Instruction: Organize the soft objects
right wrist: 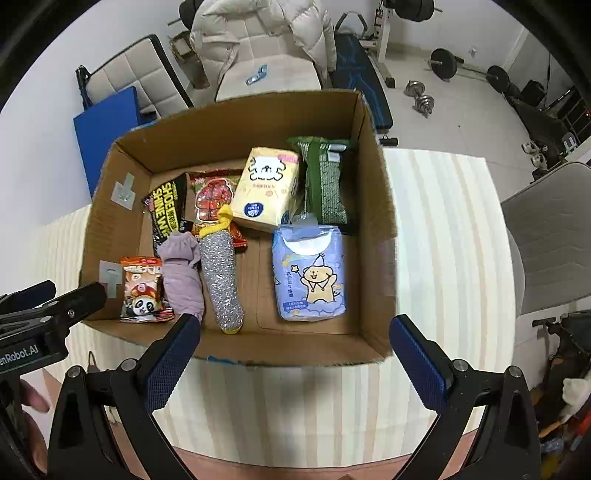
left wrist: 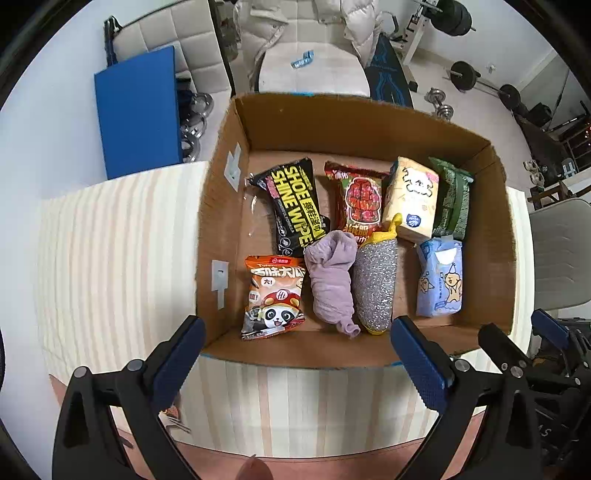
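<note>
An open cardboard box sits on the striped tablecloth and holds soft items. Along its front lie a panda snack bag, a rolled lilac sock, a silver scrubber with yellow ends and a blue tissue pack. Behind them are a black shoe wipes pack, a red pack, a yellow tissue pack and a green pack. My left gripper and right gripper hang open above the box's near edge, both holding nothing.
The striped table extends on both sides of the box. A blue board, a chair with a puffy jacket, a grey chair and dumbbells stand on the floor beyond.
</note>
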Demonstrator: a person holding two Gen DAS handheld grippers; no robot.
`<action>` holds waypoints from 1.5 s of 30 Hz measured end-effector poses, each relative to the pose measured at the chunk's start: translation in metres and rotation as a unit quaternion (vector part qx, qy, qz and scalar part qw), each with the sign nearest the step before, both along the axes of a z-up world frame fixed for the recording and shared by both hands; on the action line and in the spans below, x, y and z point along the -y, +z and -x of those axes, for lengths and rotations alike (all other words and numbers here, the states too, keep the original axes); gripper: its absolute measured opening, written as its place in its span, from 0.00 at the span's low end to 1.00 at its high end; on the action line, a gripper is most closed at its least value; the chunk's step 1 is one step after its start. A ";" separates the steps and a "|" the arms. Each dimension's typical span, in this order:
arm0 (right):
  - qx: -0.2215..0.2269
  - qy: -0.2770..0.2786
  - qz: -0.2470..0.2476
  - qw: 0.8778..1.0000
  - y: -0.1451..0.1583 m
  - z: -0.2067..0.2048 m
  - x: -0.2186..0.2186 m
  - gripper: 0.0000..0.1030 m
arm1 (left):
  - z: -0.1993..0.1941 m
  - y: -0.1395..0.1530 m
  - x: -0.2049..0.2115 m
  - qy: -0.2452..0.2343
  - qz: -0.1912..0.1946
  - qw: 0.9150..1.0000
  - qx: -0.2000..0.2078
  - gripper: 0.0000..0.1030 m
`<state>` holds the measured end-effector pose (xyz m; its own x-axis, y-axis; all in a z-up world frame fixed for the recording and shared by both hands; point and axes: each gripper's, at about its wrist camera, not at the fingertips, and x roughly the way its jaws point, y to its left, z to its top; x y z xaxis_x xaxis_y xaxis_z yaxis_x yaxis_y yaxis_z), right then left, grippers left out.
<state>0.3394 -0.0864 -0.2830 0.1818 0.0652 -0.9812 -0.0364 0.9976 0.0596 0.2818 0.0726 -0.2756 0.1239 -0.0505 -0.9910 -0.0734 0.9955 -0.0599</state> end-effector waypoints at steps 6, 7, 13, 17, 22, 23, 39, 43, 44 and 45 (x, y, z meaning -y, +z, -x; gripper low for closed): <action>0.039 0.011 -0.005 0.999 0.047 0.028 0.010 1.00 | 0.032 0.047 0.009 0.011 -0.018 0.999 0.049 0.99; 0.049 0.012 -0.003 0.999 0.056 0.036 0.012 1.00 | 0.042 0.059 0.012 0.012 -0.023 0.998 0.064 0.99; 0.086 0.028 -0.001 0.996 0.111 0.083 0.022 1.00 | 0.095 0.110 0.024 0.017 -0.025 0.993 0.114 0.99; 0.107 0.034 -0.007 0.994 0.145 0.118 0.030 1.00 | 0.128 0.138 0.030 0.019 -0.023 0.990 0.139 0.99; 0.132 0.034 -0.019 0.990 0.180 0.161 0.039 1.00 | 0.165 0.169 0.037 0.013 -0.025 0.986 0.163 0.99; 0.138 0.033 -0.023 0.990 0.188 0.170 0.041 1.00 | 0.171 0.174 0.037 0.014 -0.024 0.986 0.167 0.99; 0.174 0.051 -0.029 0.983 0.263 0.273 0.057 1.00 | 0.257 0.239 0.055 -0.003 -0.011 0.978 0.207 1.00; 0.185 0.050 -0.024 0.981 0.273 0.280 0.058 1.00 | 0.263 0.246 0.054 -0.001 -0.008 0.976 0.219 0.99; 0.191 0.050 -0.022 0.980 0.277 0.282 0.058 1.00 | 0.264 0.247 0.054 0.000 -0.008 0.975 0.221 0.99; 0.195 0.050 -0.020 0.979 0.279 0.281 0.058 1.00 | 0.265 0.249 0.054 0.001 -0.009 0.975 0.223 1.00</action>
<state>0.0581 -0.1444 -0.0038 0.5333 0.1382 -0.8345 -0.1614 0.9851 0.0599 0.0169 0.0190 -0.0268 0.5435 -0.0332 -0.8387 -0.0464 0.9965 -0.0695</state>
